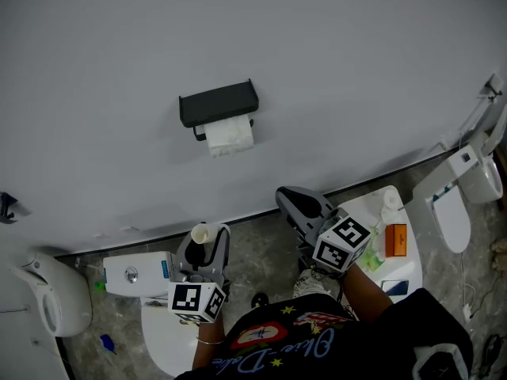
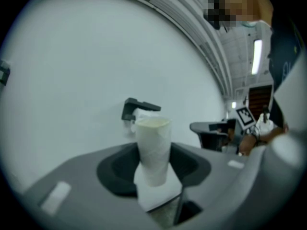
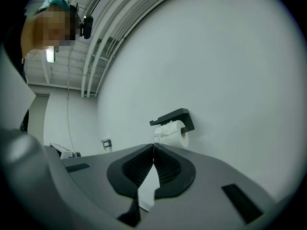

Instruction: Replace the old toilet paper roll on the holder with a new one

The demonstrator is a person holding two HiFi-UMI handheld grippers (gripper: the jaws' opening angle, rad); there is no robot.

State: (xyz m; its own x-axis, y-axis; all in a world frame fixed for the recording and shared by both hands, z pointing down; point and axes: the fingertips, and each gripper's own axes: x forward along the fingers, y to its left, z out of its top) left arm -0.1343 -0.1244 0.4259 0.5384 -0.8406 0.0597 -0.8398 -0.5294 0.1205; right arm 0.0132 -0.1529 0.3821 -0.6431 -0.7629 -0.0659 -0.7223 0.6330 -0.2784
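the wall (image 1: 317, 70) carries the black holder (image 1: 219, 101), and everything else is placed from that holder. the old roll (image 1: 231, 136) hangs directly under the holder's flat top, touching it, with a crumpled, loose surface. its long axis runs level along the wall. which end of the bar is free i cannot tell from these views.

the right gripper (image 1: 288, 199) is below and to the right of the holder in the head view, well apart from it. its jaws are pressed together with nothing between them, and in its own view the holder sits straight ahead, just right of the jaw line. the left gripper (image 1: 204, 244) is almost directly below the holder, also well apart, clamped on a slim white roll (image 1: 200, 233).

that slim roll stands upright, so its axis is crosswise to the old roll's. it would likely need tipping level before it could slide on.

since the old roll has to come off first, the empty right gripper looks like the one to reach in. its jaws would have to part before they could close on the roll.
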